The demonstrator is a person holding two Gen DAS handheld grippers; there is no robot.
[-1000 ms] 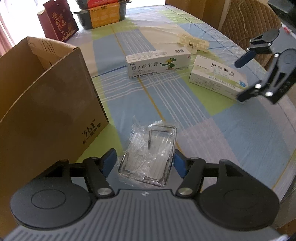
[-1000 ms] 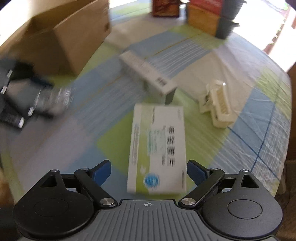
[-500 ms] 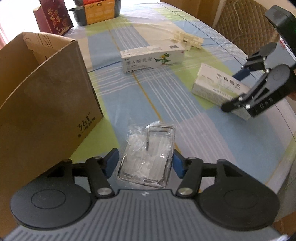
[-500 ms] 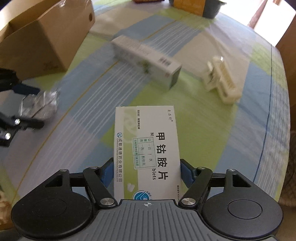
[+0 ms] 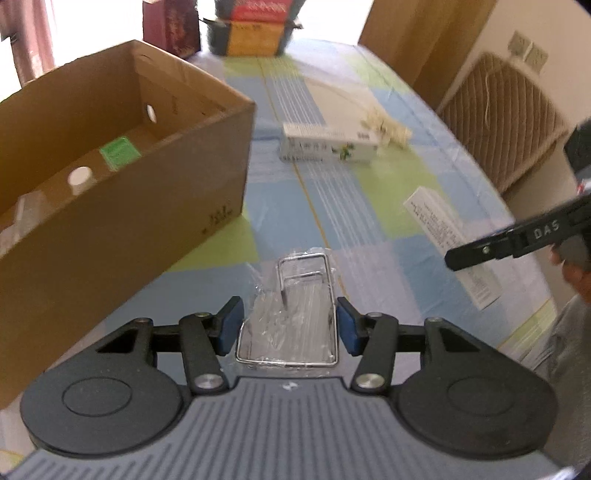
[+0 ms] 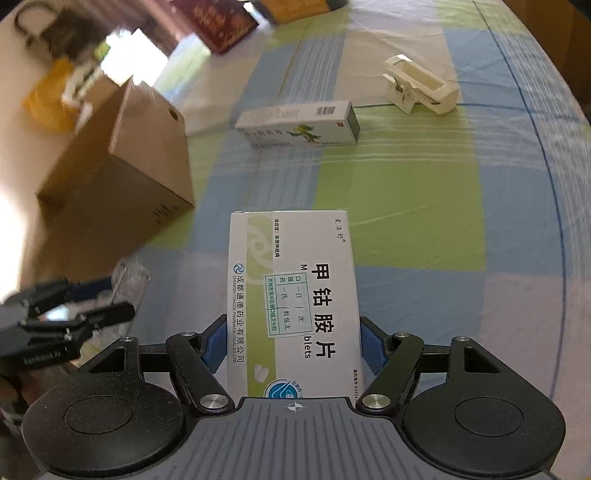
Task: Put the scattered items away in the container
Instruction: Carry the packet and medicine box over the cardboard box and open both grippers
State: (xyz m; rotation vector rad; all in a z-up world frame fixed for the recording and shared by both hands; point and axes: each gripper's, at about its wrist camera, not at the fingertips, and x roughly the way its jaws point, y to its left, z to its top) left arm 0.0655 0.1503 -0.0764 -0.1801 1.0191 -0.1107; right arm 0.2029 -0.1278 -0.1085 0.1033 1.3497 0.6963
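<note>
My left gripper (image 5: 289,326) is shut on a clear plastic packet with a wire frame (image 5: 291,317), its blue pads pressing both sides. To its left stands the open cardboard box (image 5: 207,177), holding a green packet (image 5: 120,151) and a white-capped bottle (image 5: 79,177). My right gripper (image 6: 293,347) is shut on a white and green medicine box (image 6: 295,288), which also shows at the right of the left wrist view (image 5: 439,225). A long medicine box (image 6: 299,125) and a cream plastic clip (image 6: 421,86) lie farther back on the tablecloth.
A red gift box (image 5: 171,22) and a grey basket of boxes (image 5: 255,29) stand at the table's far end. A wicker chair (image 5: 506,110) is beyond the right edge. A person's hand (image 5: 576,273) holds the right gripper.
The left gripper has risen with the packet, so the inside of the cardboard box now shows. The right gripper came down over the medicine box, shut on it and swung left.
</note>
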